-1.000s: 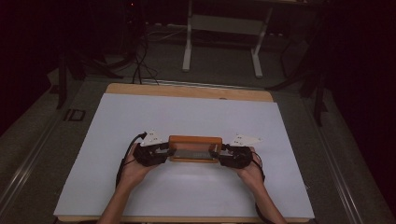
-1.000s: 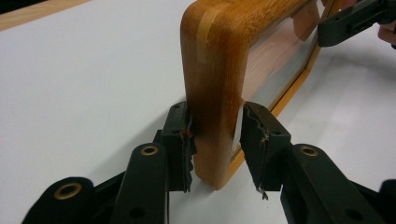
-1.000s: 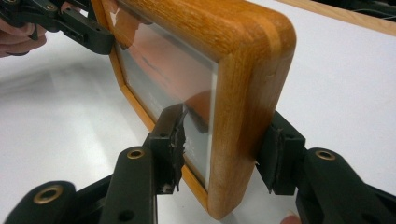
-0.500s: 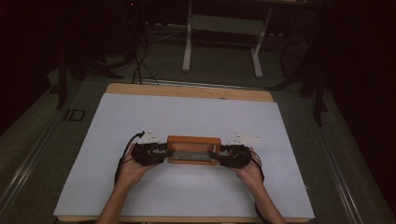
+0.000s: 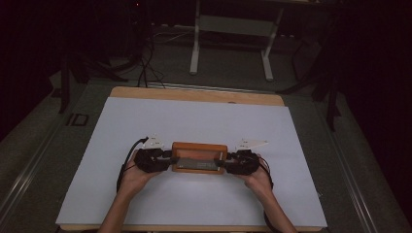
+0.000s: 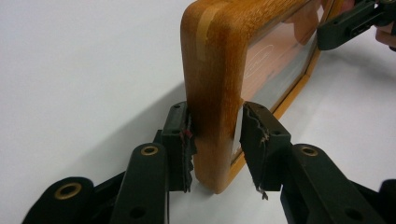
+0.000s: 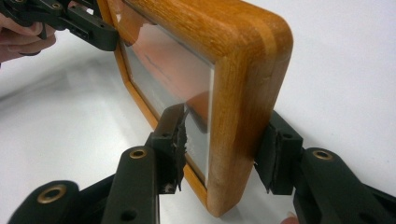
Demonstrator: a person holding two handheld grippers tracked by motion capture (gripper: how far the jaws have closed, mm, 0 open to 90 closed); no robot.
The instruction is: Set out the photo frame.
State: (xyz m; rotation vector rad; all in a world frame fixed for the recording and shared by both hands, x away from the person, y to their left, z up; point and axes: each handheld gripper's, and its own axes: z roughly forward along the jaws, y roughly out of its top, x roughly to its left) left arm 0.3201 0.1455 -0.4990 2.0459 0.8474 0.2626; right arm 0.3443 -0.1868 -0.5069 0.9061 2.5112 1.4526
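High view: frame (image 5: 199, 158) stood on its long edge on the white sheet (image 5: 194, 121), near the table's (image 5: 194, 94) front edge and about midway between its left and right edges. Wooden border, glazed pane, pane side turned toward the person. Long axis ran left to right, parallel to the front edge.

Left gripper (image 5: 167, 160) held the frame's left end; right gripper (image 5: 224, 164) held its right end. The two pointed at each other along the frame's long axis, so each short end lay straight ahead of its own jaws. Both hands sat equally near; neither had the advantage.

Left gripper view: left gripper (image 6: 215, 140) straddled the short wooden side low down, part open to about the thickness of the wood. One pad pressed on the back face. The other sat at the pane-side edge, contact likely but a thin gap could not be ruled out. Bottom corner of the frame looked to rest on the sheet.

Right gripper view: right gripper (image 7: 224, 144) likewise part open across the other short side, one pad on the glass, one on the wooden back, both seeming to press.

Judgement: a two-ended hold on an upright frame. Any lift or tilt would turn on both ends moving together, since the frame spans the gap between the jaws.
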